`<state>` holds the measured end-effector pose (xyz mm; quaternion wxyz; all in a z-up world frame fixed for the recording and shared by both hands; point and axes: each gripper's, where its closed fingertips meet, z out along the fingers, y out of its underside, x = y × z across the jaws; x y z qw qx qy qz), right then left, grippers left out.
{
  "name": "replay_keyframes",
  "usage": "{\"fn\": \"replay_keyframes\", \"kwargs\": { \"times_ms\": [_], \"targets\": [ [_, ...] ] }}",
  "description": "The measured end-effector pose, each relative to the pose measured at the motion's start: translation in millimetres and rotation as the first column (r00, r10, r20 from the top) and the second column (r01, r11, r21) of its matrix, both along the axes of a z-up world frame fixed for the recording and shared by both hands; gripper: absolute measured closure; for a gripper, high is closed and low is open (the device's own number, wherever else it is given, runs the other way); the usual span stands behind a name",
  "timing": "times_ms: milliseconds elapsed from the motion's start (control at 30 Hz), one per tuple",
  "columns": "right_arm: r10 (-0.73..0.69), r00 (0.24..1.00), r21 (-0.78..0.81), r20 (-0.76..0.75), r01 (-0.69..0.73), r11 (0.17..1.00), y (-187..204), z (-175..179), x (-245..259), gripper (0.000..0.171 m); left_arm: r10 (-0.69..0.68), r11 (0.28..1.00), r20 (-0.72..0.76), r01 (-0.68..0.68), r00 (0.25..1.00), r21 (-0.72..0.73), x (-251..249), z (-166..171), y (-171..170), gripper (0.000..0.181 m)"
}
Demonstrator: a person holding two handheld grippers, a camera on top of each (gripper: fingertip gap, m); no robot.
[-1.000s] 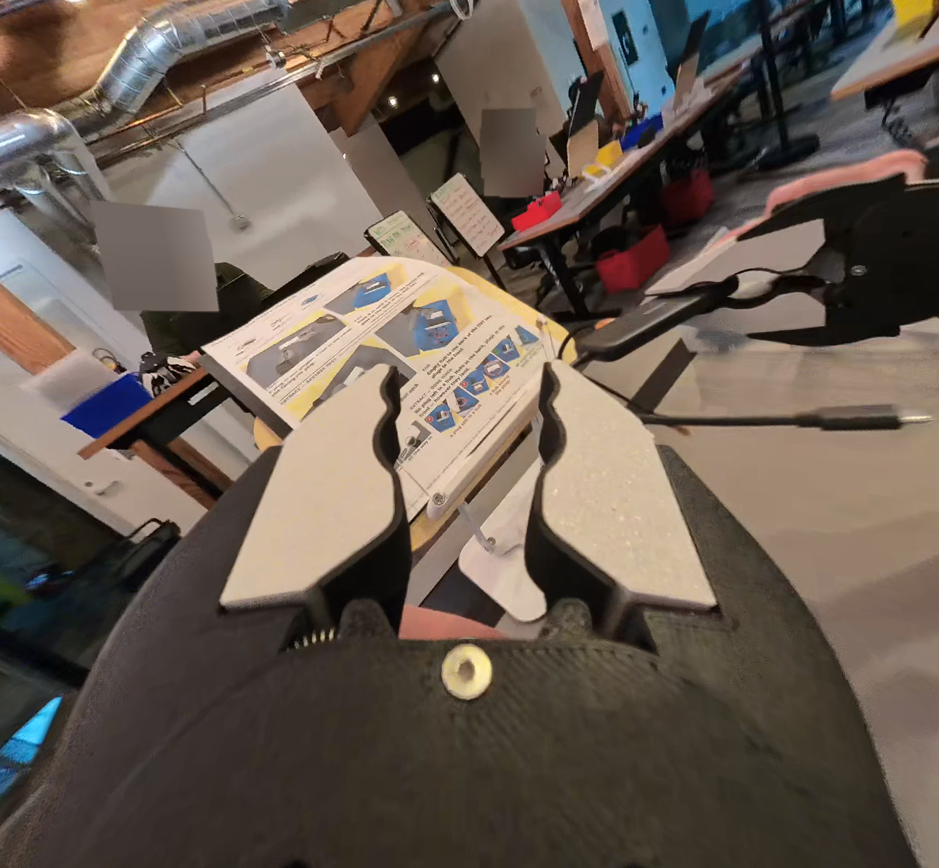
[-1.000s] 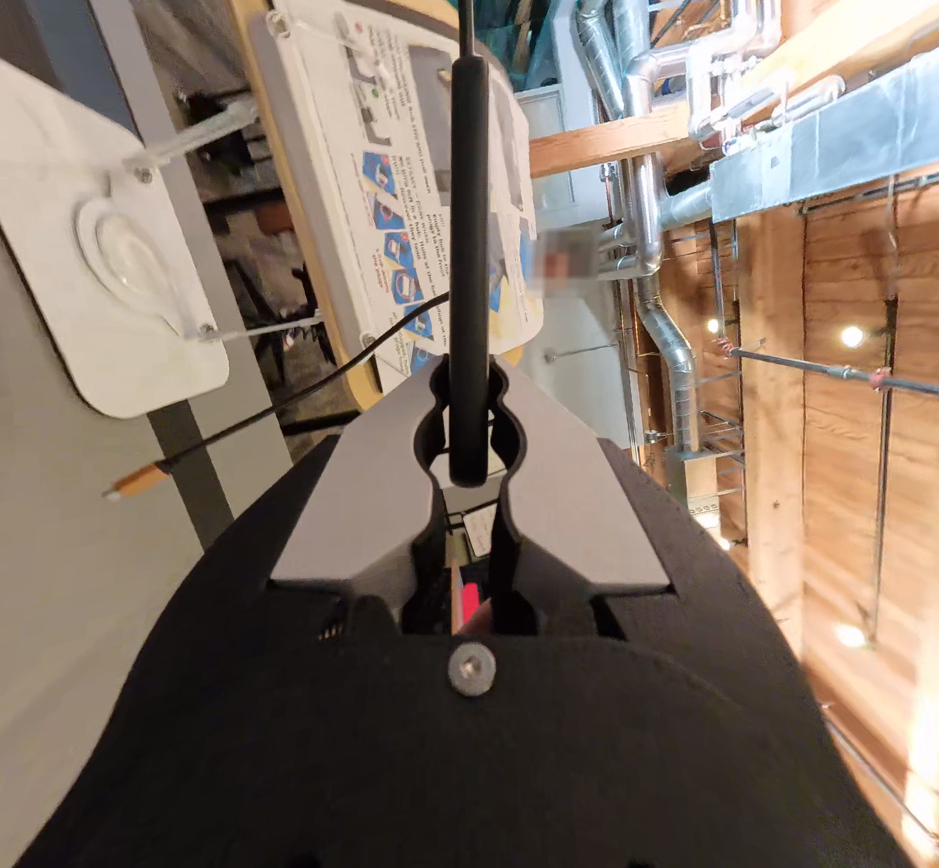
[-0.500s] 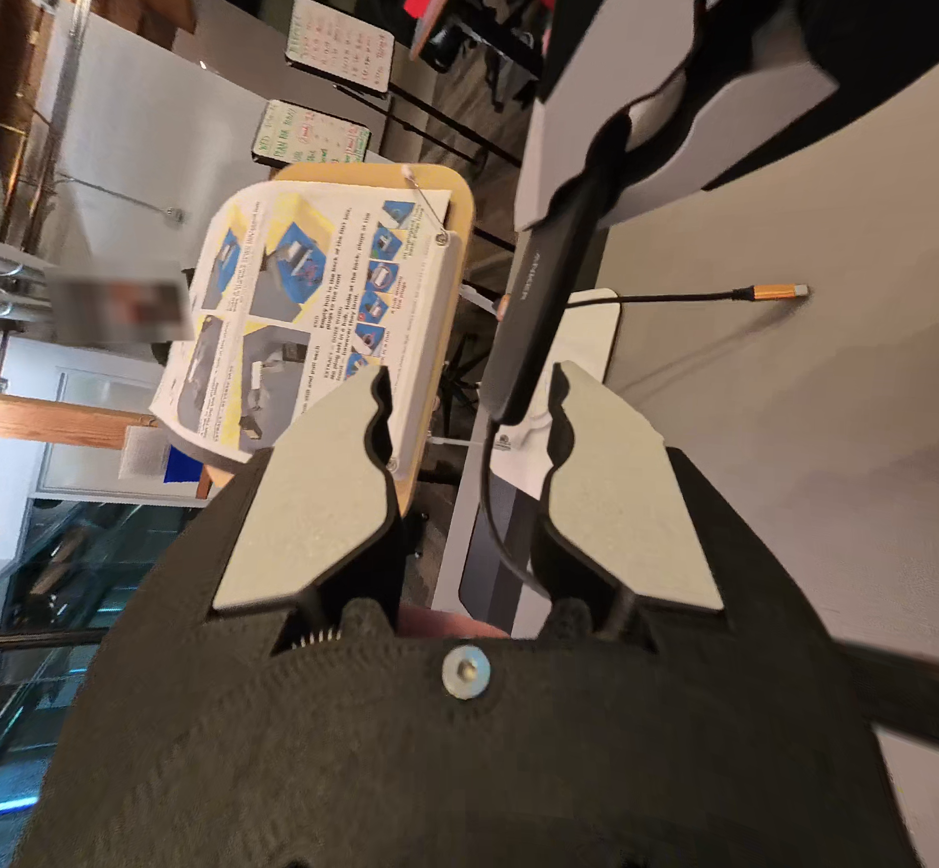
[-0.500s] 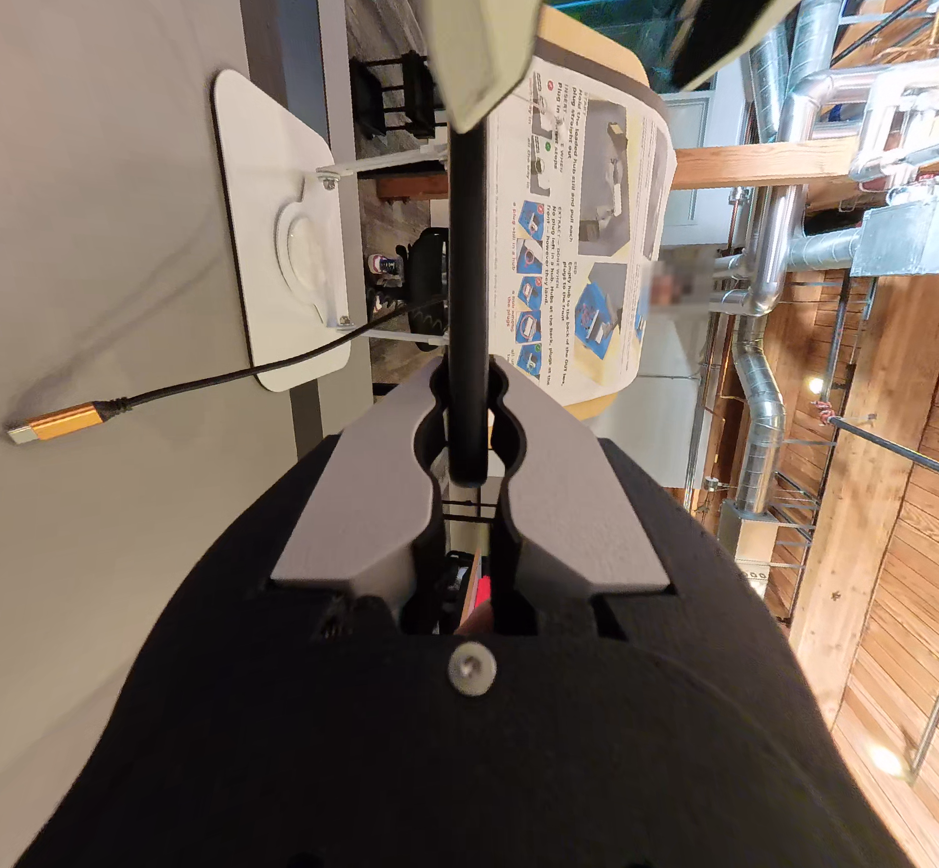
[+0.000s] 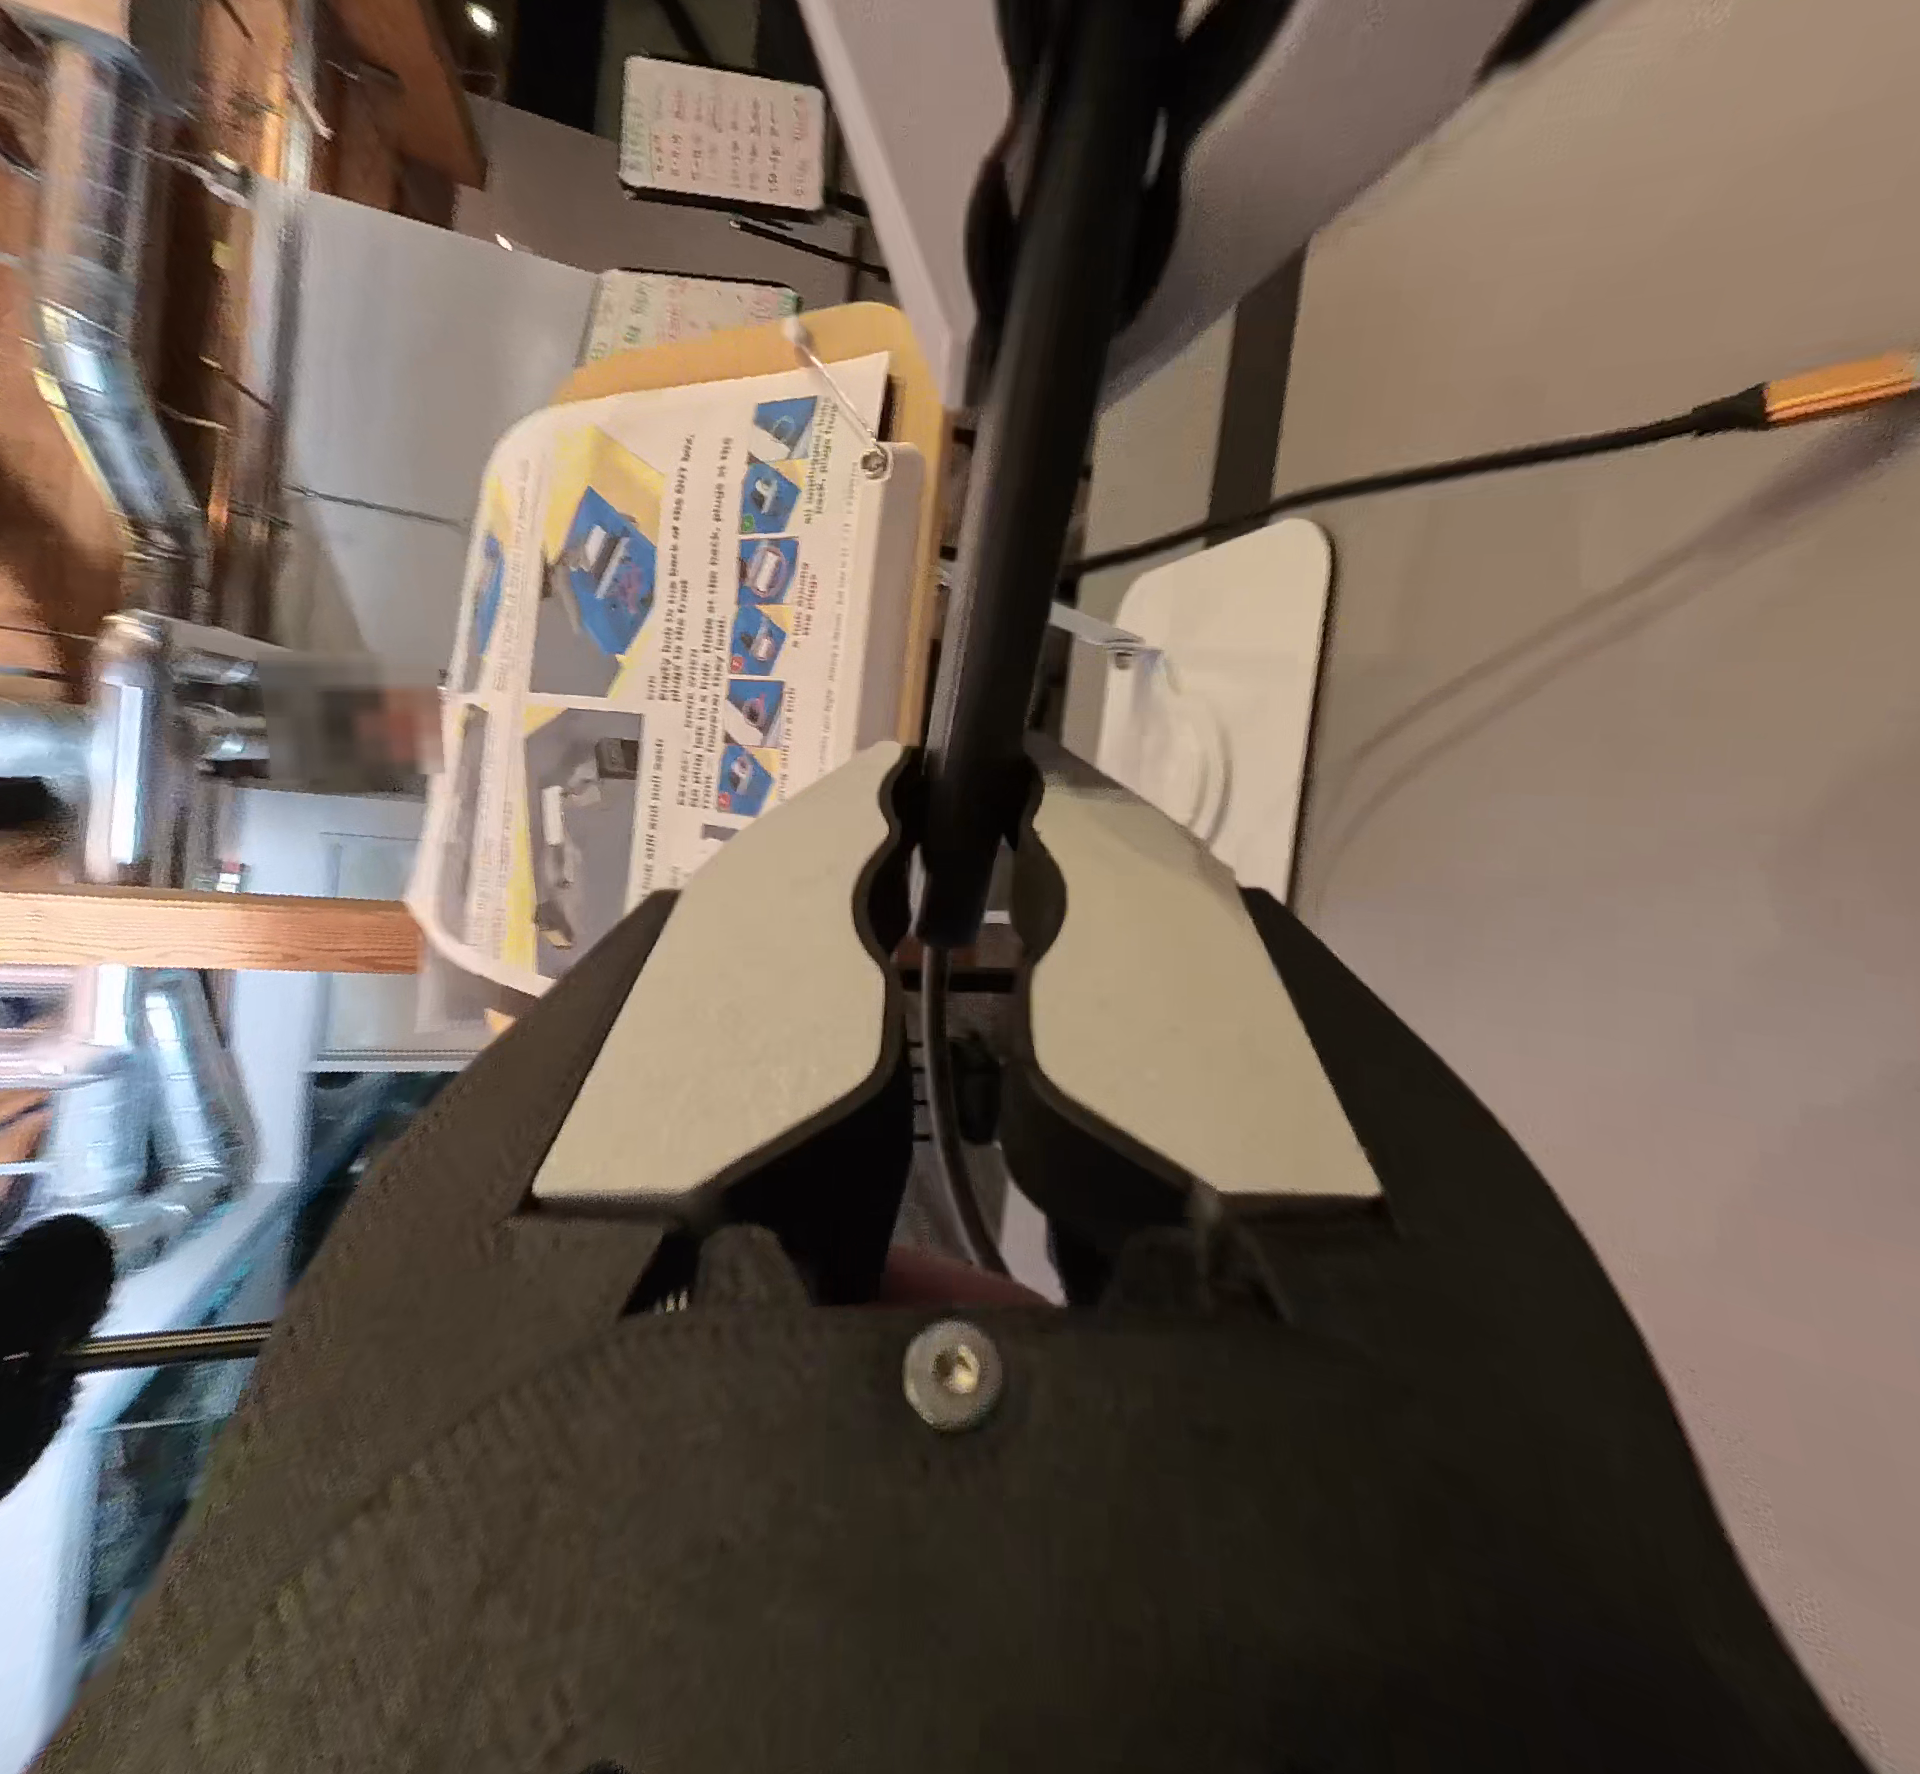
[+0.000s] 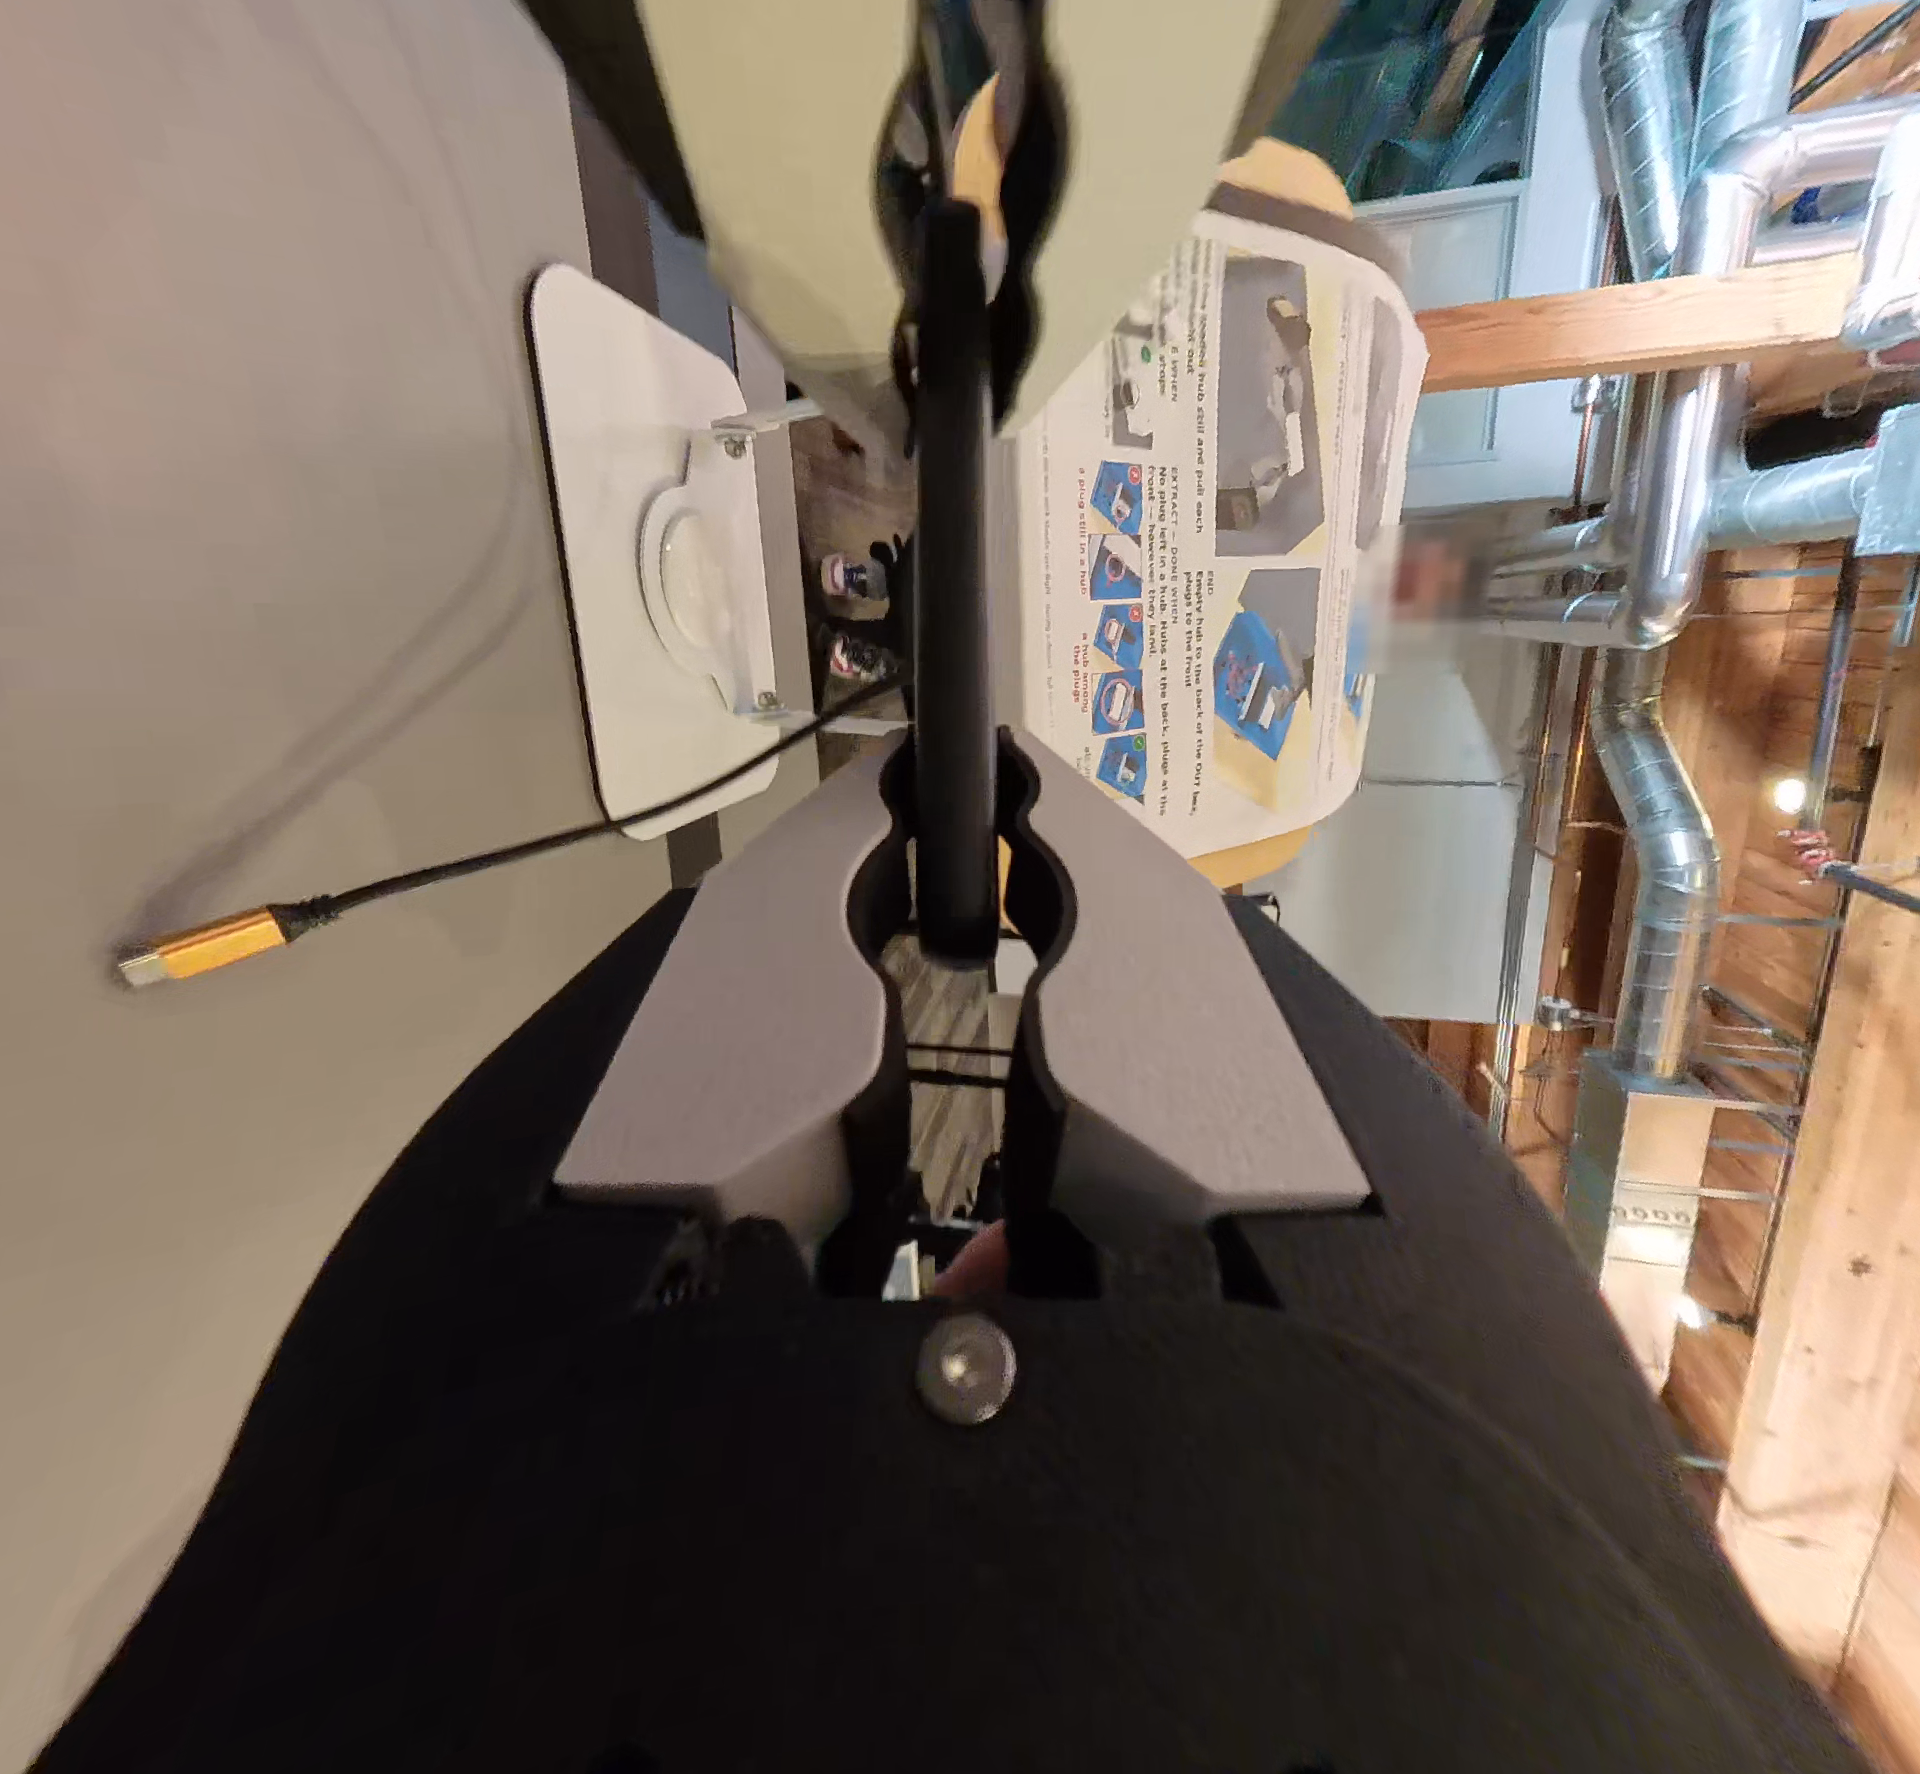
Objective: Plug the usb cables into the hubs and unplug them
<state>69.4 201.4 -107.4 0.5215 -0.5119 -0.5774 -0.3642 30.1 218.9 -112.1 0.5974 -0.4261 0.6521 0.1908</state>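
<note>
A long black USB hub (image 5: pixel 1023 436) is held in the air between both grippers, one at each end. My left gripper (image 5: pixel 961 831) is shut on one end of it, and the hub's thin black lead (image 5: pixel 940 1101) runs back between its fingers. My right gripper (image 6: pixel 956 820) is shut on the other end of the hub (image 6: pixel 948 581). Each gripper shows at the top of the other's view, the right one (image 5: pixel 1143 10) and the left one (image 6: pixel 966 114). A black cable with an orange plug (image 6: pixel 208 945) lies loose on the grey table, also in the left wrist view (image 5: pixel 1839 389).
A white stand base (image 6: pixel 644 529) sits at the table's far edge and bears a printed instruction sheet on a wooden board (image 6: pixel 1247 529); both show in the left wrist view too (image 5: pixel 1226 685), (image 5: pixel 665 664). Beyond are desks, ducts and wooden beams. Left tips to right tips: about 5 cm.
My left gripper has turned, come up to the hub and shut on its free end. The right gripper has kept its hold and rolled with the hub.
</note>
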Motion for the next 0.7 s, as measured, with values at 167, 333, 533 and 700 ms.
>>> {"fn": "replay_keyframes", "kwargs": {
  "times_ms": [167, 333, 533, 700],
  "targets": [
    [0.096, 0.993, 0.077, -0.063, -0.091, 0.993, -4, 20, -5, 0.155, -0.034, 0.998, 0.061, 0.031, 0.998, 0.059, 2, 11, 0, 0.168],
    [0.284, 0.913, 0.006, -0.294, -0.295, 0.955, -26, 46, -8, 0.133, -0.093, 0.994, 0.189, 0.078, 0.978, 0.081, -1, 27, 0, 0.168],
    [0.445, 0.796, -0.012, -0.410, -0.493, 0.870, -52, 63, -5, 0.126, -0.274, 0.959, 0.300, 0.283, 0.914, 0.014, 3, 35, -21, 0.168],
    [0.523, 0.826, 0.011, -0.210, -0.533, 0.846, -71, 50, -23, 0.140, -0.343, 0.935, 0.235, 0.355, 0.910, -0.012, 7, 25, -34, 0.168]
  ]
}}
